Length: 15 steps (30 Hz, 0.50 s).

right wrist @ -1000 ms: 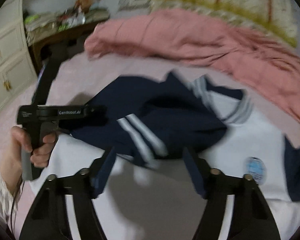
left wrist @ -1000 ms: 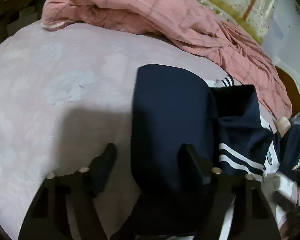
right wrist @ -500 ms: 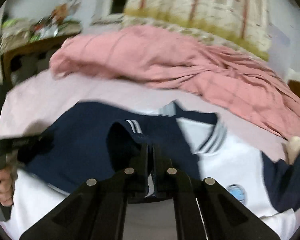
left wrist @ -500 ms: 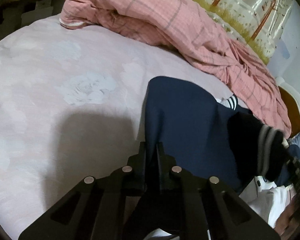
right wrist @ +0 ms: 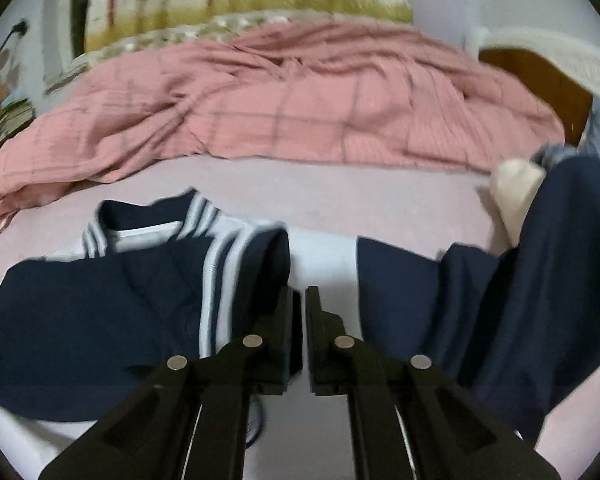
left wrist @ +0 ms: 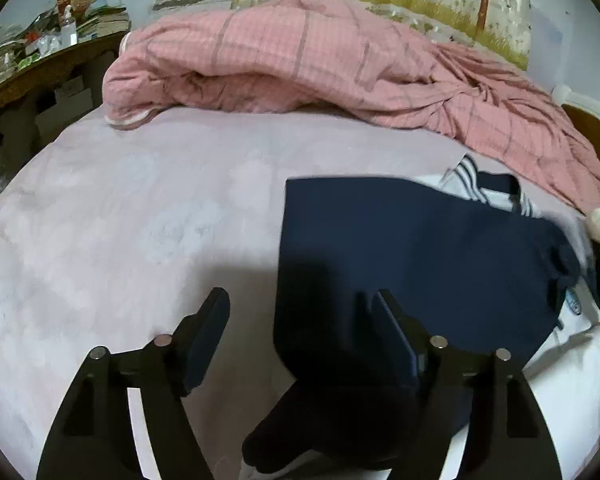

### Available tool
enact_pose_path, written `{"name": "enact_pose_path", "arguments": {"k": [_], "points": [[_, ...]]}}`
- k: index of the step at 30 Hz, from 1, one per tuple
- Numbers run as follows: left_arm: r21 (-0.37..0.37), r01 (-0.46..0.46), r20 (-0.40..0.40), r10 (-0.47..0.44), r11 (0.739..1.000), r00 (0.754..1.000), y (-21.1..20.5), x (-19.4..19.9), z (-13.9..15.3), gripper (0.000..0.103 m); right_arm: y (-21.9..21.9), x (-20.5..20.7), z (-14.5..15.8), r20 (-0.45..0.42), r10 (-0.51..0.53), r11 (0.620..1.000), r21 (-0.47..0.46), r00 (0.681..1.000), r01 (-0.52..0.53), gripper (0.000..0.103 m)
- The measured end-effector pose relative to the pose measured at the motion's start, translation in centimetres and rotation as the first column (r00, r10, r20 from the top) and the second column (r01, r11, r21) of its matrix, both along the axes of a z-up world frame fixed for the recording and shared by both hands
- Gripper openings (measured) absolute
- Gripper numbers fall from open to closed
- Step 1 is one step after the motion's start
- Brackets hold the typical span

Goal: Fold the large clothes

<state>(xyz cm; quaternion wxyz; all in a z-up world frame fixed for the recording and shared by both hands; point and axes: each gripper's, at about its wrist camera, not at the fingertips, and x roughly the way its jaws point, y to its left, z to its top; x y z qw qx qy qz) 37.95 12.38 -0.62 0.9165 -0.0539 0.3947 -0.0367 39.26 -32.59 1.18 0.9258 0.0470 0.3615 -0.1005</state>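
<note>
left gripper [left wrist: 300, 328] opening wide, letting go | right gripper [right wrist: 299, 320] narrow, opening, nothing visibly pinched | navy sleeve [right wrist: 112, 312] at 9 o'clock probably unfolding, since fabric's springing back

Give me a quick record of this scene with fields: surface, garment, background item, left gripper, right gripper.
surface: pale pink bed sheet
garment: navy and white shirt with a striped collar, navy sleeve folded across its body
background item: pink checked quilt, bunched at the far side
left gripper: jaws opening, navy cloth lying loose between them
right gripper: jaws opening a little, narrow gap, nothing visibly pinched
</note>
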Motion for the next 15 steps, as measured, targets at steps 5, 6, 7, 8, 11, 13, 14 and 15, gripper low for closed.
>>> {"name": "enact_pose_path", "arguments": {"k": [5, 6, 7, 8, 11, 13, 14, 15], "points": [[-0.135, -0.009, -0.094, -0.004, 0.991, 0.996, 1.3, 4.3, 0.9, 0.091, -5.1, 0.1, -1.1, 0.089, -0.025, 0.95, 0.311, 0.996, -0.004, 0.061], [-0.14, -0.019, -0.127, 0.001, 0.99, 0.992, 1.5, 5.6, 0.5, 0.091, -5.7, 0.4, -1.6, 0.076, -0.011, 0.939, 0.343, 0.997, -0.016, 0.061], [-0.15, -0.029, -0.163, 0.005, 0.988, 0.987, 1.6, 6.7, -0.1, 0.091, -5.9, 0.9, -2.3, 0.034, 0.025, 0.928, 0.37, 0.999, -0.036, 0.061], [-0.175, -0.05, -0.208, 0.012, 0.983, 0.978, 1.8, 7.9, -1.1, 0.091, -5.9, 1.5, -3.0, -0.007, 0.07, 0.916, 0.396, 0.997, -0.062, 0.061], [-0.252, -0.081, -0.222, 0.024, 0.964, 0.975, 2.3, 9.5, -3.1, 0.091, -4.6, 2.7, -4.5, -0.059, 0.194, 0.893, 0.424, 0.979, -0.152, 0.061], [-0.253, -0.031, -0.127, -0.002, 0.967, 0.992, 1.9, 8.9, -2.9, 0.09, -3.3, 3.3, -5.2, -0.093, 0.207, 0.917, 0.366, 0.974, -0.16, 0.061], [-0.257, 0.008, -0.12, -0.04, 0.966, 0.992, 1.5, 8.8, -3.0, 0.09, -2.8, 3.1, -5.4, -0.098, 0.203, 0.928, 0.338, 0.974, -0.16, 0.055], [-0.246, 0.03, -0.129, -0.064, 0.969, 0.99, 1.1, 8.9, -2.9, 0.088, -2.3, 3.0, -5.4, -0.096, 0.196, 0.94, 0.302, 0.976, -0.159, 0.039]]}}
